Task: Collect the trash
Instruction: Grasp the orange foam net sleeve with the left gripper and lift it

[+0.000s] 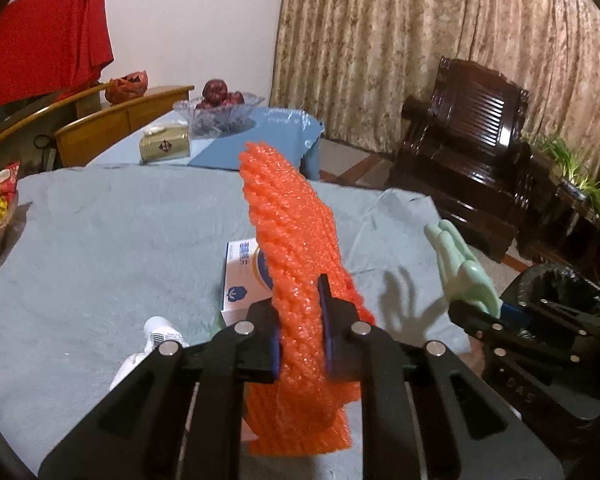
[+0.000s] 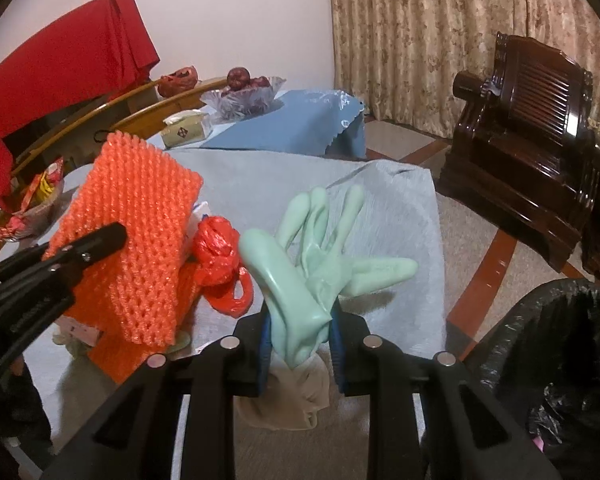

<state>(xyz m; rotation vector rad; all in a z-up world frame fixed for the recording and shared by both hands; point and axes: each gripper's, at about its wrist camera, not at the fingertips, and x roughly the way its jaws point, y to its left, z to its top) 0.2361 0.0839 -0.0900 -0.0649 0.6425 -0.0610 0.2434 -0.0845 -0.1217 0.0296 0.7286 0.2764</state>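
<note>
Left claw (image 1: pixel 300 336) pinches the foam net (image 1: pixel 296 248) mid-frame above the bench (image 1: pixel 100 240); right claw (image 2: pixel 300 344) pinches a glove (image 2: pixel 312 256); carry both over the bin (image 2: pixel 560 360), lower right, before release.

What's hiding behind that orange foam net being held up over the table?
Behind the orange foam net lies a white box with blue print, only its left part showing. From the other side, a knotted red plastic bag sits beside it. The rest of the box stays covered.
</note>
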